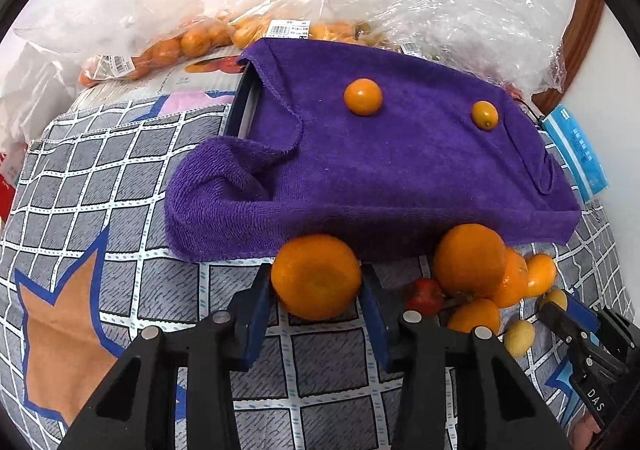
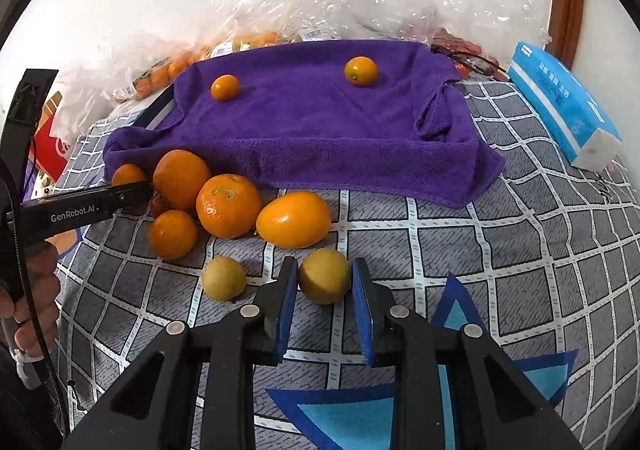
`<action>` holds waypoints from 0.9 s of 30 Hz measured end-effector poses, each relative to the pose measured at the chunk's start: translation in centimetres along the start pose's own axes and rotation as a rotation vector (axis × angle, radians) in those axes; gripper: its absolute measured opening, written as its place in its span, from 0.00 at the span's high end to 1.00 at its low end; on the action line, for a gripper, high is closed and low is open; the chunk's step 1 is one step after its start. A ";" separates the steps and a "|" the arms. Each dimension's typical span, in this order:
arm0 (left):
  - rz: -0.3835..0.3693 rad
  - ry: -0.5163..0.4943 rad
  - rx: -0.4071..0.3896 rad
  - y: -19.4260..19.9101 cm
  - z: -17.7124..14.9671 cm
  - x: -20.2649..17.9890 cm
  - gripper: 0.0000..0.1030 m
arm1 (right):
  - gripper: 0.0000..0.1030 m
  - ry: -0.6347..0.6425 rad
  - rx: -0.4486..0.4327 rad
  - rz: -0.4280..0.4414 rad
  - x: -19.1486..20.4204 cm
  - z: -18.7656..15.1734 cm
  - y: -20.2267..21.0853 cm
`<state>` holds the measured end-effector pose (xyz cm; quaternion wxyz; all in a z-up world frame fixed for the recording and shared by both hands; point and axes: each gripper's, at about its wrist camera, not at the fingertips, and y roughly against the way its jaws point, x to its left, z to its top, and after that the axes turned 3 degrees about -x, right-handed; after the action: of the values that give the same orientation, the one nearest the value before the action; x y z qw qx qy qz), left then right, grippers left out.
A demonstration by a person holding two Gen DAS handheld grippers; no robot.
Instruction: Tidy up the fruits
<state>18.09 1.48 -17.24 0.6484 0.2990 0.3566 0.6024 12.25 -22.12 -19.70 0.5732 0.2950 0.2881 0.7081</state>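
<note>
Checked grey cloth (image 2: 500,250) covers the surface, with a purple towel (image 2: 320,122) draped over something boxy toward the back and crinkled plastic bags of fruit (image 1: 172,46) heaped behind it against the white wall. Two small oranges already sit on top of the towel: one toward the left (image 2: 224,87), one toward the right (image 2: 361,71). Loose fruit is piled in front of the towel's near edge.

Each side has its own target dead ahead. The left hand-held gripper (image 1: 316,290) has a large orange (image 1: 316,276) sitting between its blue pads; the pads look to be touching the peel on both sides, so I'd call it gripped, though I can't tell whether it is lifted or resting on the cloth. The right hand-held gripper (image 2: 325,298) straddles a small yellowish fruit (image 2: 324,281), with slim gaps showing at both pads, so it looks spread and not yet clamped. A twin yellow fruit (image 2: 223,278) lies just to its left.

What matters for the move: the towel top lies straight forward and up from both grippers, with the left one nearer its front edge. Both fruits are roundish, so no axis to line up. The orange would need to clear the towel's front lip, I'd judge, and land apart from the two already there.
</note>
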 end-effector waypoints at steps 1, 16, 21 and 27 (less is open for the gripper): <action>-0.007 0.005 0.001 0.1 0.0 0.1 0.62 | 0.74 -0.001 -0.001 -0.006 0.0 0.0 0.1; -0.024 0.014 -0.013 3.7 -2.1 0.2 0.62 | 0.74 -0.052 -0.064 -0.056 -0.3 0.4 3.9; -0.029 0.017 -0.014 5.5 -3.4 0.5 0.62 | 0.74 -0.062 -0.096 -0.060 0.2 0.4 5.4; -0.023 0.021 -0.028 7.5 -4.7 0.8 0.62 | 0.74 -0.065 -0.124 -0.053 1.3 0.2 7.1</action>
<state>9.95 2.78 -13.81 0.6557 0.2795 0.3585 0.6028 7.61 -22.09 -14.19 0.6181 0.2740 0.2328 0.6991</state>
